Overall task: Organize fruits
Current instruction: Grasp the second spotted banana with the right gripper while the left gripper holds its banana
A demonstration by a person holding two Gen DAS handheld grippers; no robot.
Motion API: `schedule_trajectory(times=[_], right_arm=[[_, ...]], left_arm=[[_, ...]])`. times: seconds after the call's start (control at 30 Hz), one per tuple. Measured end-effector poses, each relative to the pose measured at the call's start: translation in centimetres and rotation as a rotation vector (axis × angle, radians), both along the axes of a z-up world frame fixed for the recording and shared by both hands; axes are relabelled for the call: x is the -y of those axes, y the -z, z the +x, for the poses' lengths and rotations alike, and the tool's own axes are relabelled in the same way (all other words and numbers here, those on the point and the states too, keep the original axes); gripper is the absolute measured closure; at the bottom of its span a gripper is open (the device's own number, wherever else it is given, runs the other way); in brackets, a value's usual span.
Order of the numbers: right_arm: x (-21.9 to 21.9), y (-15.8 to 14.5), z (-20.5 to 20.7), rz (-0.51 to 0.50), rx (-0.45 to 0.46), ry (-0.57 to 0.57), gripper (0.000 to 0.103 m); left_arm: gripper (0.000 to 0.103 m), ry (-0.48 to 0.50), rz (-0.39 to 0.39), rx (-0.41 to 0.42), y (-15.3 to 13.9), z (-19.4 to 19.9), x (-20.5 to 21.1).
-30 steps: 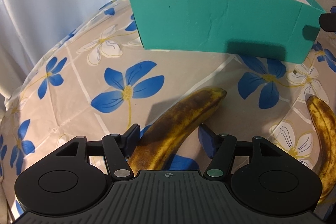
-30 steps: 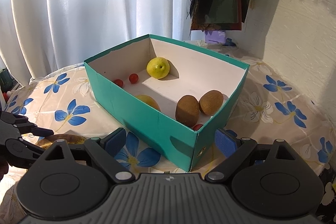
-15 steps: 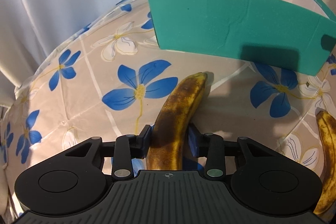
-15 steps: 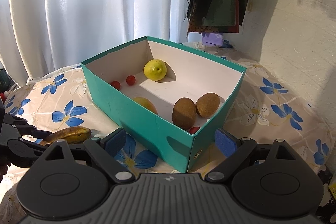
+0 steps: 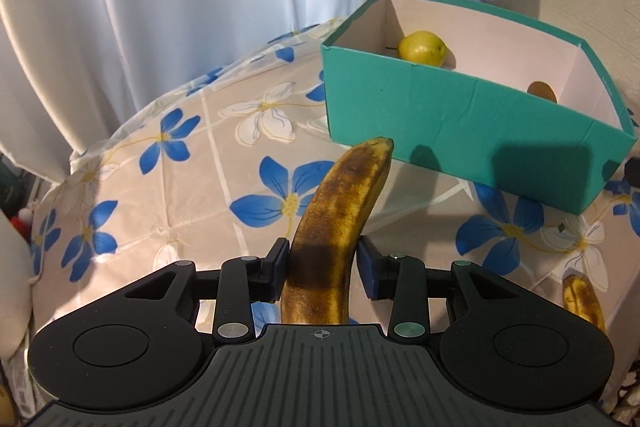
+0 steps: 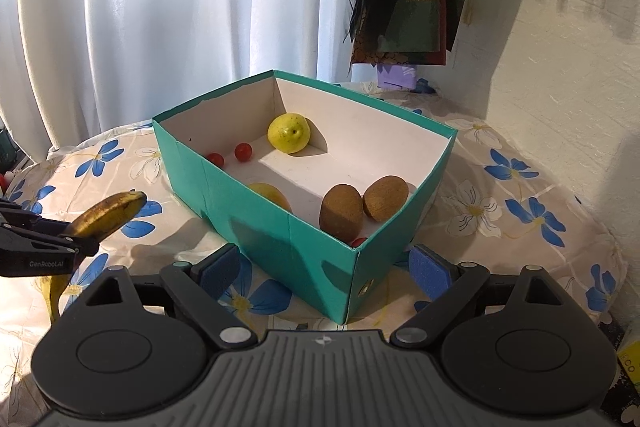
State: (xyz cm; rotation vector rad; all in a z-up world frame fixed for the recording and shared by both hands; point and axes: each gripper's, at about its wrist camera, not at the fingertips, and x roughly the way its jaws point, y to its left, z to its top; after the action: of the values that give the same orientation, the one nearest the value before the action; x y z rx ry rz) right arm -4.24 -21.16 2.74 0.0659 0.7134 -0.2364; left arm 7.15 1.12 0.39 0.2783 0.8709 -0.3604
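I am holding a brown-spotted banana (image 5: 332, 235) in my left hand-held gripper (image 5: 322, 269), whose blue pads are clamping it on both sides near its lower end. The banana is pointing up and away from me, clear of the surface (image 5: 192, 163), with its tip showing just in front of the near wall of the teal box (image 5: 460, 123). From the right wrist view the same banana (image 6: 108, 213) is sticking out of the left hand-held gripper (image 6: 74, 241) at the left edge, to the left of the box (image 6: 280, 227) and apart from it.

My right hand-held gripper (image 6: 326, 267) is standing wide, its pads gripping nothing, with the near corner of the box lying between and beyond them.

Inside the box I am seeing a yellow pear (image 6: 289, 132) near the far wall, two cherry tomatoes (image 6: 230, 155) to its left, two kiwis (image 6: 362, 205) side by side toward the right, another yellow fruit (image 6: 270, 193) partly hidden by the near wall, and a bit of something red (image 6: 358, 241) at the near corner.

A second banana (image 5: 584, 301) is lying on the flowered cloth at the lower right of the left wrist view.
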Motion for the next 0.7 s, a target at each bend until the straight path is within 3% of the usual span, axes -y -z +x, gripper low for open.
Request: schedule_trajectory(times=[0.13,0.3,0.47,0.7], right_arm=[[-0.1,0.5,-1.2,-0.003,-0.038,0.010,0.011],[-1.0,2.4,-2.8,0.030,-0.140,-0.003,0.012],[-2.4,4.1,-3.4,0.126,-0.242,-0.060,0.031],[-3.5,5.0,-3.7,0.188,-0.310,-0.065,0.045]], left_arm=[[0.062,-0.024,-0.060,-0.004,-1.4,-1.4,-0.5],[0.062,-0.025,-0.076,0.003,-2.1,-2.8,-0.5],[0.062,-0.002,-0.077,0.004,-2.2,-4.0,-0.2],[0.062,0.030,-0.098,-0.018,-1.9,-5.3,-0.5]])
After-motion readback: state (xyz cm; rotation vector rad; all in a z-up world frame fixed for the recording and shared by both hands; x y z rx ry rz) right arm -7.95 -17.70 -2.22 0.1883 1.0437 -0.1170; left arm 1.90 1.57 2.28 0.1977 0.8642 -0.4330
